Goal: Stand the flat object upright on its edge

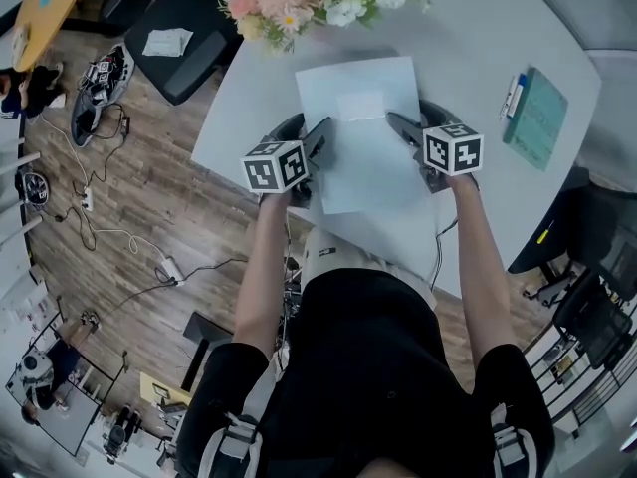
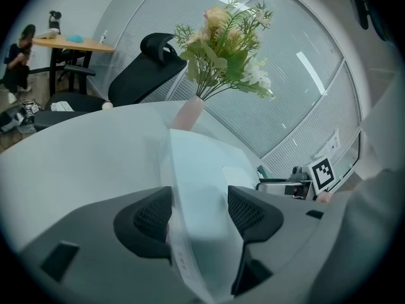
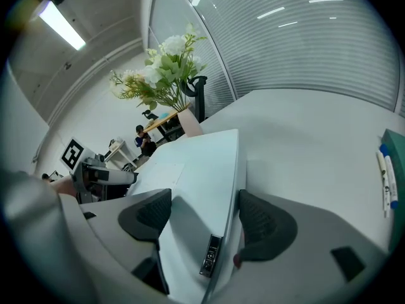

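Your left gripper (image 2: pixel 199 202) is grasping the flat object (image 1: pixel 363 157) by its left edge: the outer jaw sits against the thin side and the inner jaw bears on the pale blue top face, so the edge fills the gap between them. Your right gripper (image 3: pixel 199 209) has the opposite edge the same way, with its outer jaw against a thin side that carries a small dark slot (image 3: pixel 212 255) and its inner jaw on the top face. The object spans the space between your two grippers and runs forward past both sets of fingertips, with a paler rectangular patch (image 1: pixel 360 106) on its face ahead of them. It sits low over the white worktop (image 1: pixel 468 48), nowhere near upright; you cannot tell whether it touches the surface. Straight ahead of your left gripper, past the object's far end, a pink vase (image 2: pixel 188 114) of flowers (image 2: pixel 228 43) stands on the worktop. Out to the right of your right gripper, well apart from it, a teal notebook (image 1: pixel 535 118) lies flat with pens (image 1: pixel 513 96) beside it
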### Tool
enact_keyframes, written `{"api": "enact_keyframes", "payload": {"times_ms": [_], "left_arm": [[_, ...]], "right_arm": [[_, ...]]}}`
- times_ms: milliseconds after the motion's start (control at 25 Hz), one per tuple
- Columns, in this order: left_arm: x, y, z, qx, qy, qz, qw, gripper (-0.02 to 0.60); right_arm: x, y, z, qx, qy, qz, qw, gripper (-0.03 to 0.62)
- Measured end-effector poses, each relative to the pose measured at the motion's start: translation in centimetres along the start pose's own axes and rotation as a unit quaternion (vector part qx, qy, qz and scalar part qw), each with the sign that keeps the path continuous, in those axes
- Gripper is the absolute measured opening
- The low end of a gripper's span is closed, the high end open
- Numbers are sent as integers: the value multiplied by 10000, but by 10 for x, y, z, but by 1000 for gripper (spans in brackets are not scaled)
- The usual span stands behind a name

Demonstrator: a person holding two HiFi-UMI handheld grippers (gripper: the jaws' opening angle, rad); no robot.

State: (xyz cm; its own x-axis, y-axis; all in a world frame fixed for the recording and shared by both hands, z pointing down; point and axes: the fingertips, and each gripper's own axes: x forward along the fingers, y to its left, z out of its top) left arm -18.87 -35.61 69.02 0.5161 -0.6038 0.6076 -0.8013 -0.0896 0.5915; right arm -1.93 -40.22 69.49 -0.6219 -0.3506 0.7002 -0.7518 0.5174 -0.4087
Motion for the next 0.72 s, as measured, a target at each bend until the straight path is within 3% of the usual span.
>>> {"api": "enact_keyframes", "payload": {"times_ms": [720], "left_arm": [[-33, -52, 23, 614, -264, -23, 9978, 268]], "right_arm": [[-67, 16, 15, -86, -559, -279, 9980, 321]]}}
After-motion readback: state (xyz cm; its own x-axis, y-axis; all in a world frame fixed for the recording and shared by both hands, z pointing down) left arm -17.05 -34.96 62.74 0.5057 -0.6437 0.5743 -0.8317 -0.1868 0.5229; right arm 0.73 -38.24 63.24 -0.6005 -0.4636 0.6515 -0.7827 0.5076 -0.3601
